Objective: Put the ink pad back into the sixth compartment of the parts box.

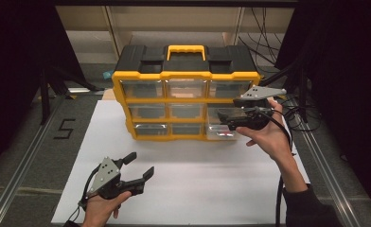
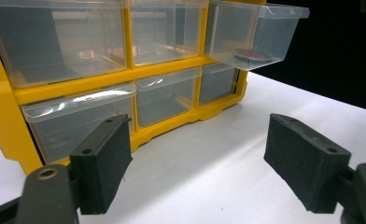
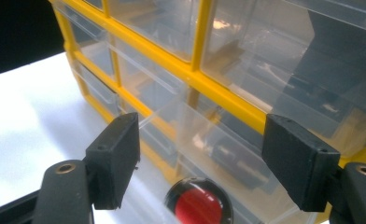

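- Jaws of our right gripper [image 1: 232,118] stand spread at the pulled-out drawer [image 2: 256,39], gripping nothing; a red disc [image 3: 199,205] lies inside.
- Our left gripper [image 1: 138,166] hovers spread, empty, above the white board [image 1: 198,189].

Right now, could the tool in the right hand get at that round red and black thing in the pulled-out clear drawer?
Probably yes. The right tool hangs open just above the round red and black thing, and the pulled-out clear plastic drawer has an open top, so nothing seems to block the way down.
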A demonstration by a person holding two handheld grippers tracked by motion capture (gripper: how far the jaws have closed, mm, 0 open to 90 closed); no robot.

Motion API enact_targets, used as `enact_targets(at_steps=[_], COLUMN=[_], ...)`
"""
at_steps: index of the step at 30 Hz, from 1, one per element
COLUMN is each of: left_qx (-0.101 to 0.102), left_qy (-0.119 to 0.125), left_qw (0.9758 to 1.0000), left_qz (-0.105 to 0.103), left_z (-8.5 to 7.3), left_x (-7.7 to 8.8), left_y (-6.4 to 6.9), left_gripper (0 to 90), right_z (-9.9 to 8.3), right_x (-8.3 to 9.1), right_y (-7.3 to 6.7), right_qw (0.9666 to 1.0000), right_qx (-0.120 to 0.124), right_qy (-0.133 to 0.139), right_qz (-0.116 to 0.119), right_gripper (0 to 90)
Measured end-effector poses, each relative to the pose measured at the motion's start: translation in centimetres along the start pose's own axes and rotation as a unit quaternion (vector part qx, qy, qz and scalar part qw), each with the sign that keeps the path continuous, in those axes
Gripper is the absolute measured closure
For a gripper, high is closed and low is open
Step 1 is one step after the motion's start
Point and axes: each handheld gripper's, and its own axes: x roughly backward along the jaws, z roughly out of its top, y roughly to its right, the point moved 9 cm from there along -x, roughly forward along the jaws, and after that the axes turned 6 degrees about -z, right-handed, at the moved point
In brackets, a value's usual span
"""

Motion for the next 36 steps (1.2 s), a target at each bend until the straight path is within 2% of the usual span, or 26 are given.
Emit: enact_targets(at_steps=[13, 16, 24, 29, 36], left_qx=[0.0, 0.0, -0.001, -0.001, 0.0], left_qy=[0.001, 0.001, 0.002, 0.002, 0.001], left_qw=[1.0, 1.0, 1.0, 1.0, 1.0], left_qz=[0.0, 0.001, 0.002, 0.002, 0.003], left_z=[0.0, 0.0, 0.1, 0.1, 0.0], left_x=[0.0, 0.0, 0.1, 0.1, 0.2], left_y=[0.0, 0.0, 0.0, 0.0, 0.0], left_gripper=[22.3, 22.4, 22.4, 22.4, 22.4], right_z=[-0.5, -0.6, -1.1, -1.4, -1.9], right_x=[1.4, 2.0, 3.2, 3.7, 4.2], right_y=[-0.9, -1.2, -1.3, -1.6, -2.1], right_qw=[0.9999, 0.9999, 1.0, 0.9999, 0.9999], right_qx=[0.0, -0.001, 0.0, 0.0, 0.003], right_qy=[-0.002, 0.001, 0.007, 0.004, 0.005], right_qz=[0.013, 0.015, 0.005, 0.013, 0.011], right_gripper=[29.0, 24.5, 21.0, 20.4, 20.5])
